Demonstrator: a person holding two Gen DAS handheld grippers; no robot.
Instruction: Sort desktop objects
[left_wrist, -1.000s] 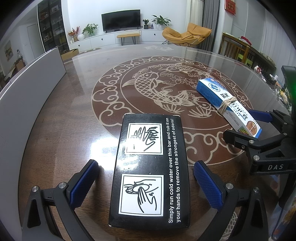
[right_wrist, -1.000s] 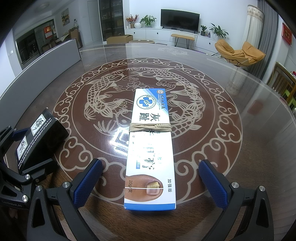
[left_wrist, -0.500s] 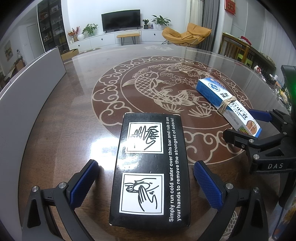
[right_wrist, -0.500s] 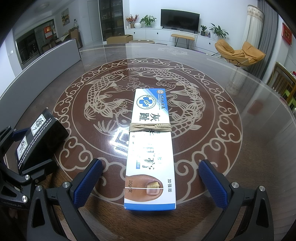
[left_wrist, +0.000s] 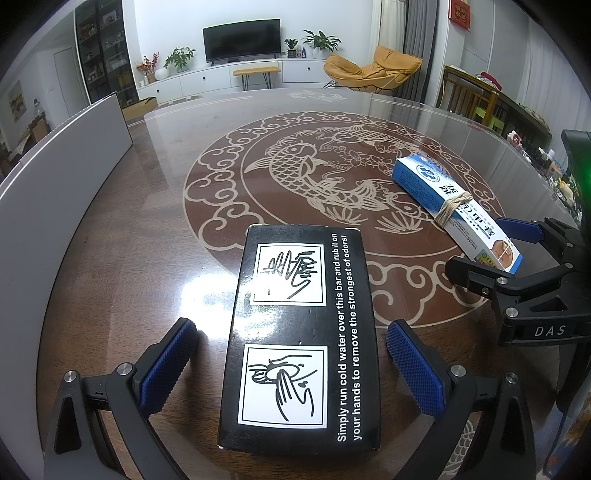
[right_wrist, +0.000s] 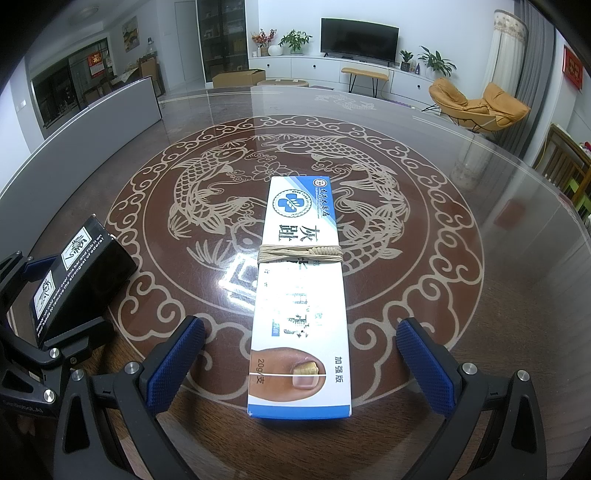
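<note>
A black box (left_wrist: 301, 336) with white hand-washing pictures lies flat on the brown table, between the open fingers of my left gripper (left_wrist: 291, 363); the pads stand apart from its sides. It also shows in the right wrist view (right_wrist: 75, 278). A long white and blue box (right_wrist: 301, 295) tied with twine lies flat between the open fingers of my right gripper (right_wrist: 301, 363), pads apart from it. It also shows in the left wrist view (left_wrist: 456, 206), with the right gripper (left_wrist: 491, 251) around its near end.
The round table (right_wrist: 461, 206) has a carp and cloud pattern under glass. A grey panel (left_wrist: 55, 192) runs along its left edge. Chairs and clutter (left_wrist: 480, 107) stand beyond the right side.
</note>
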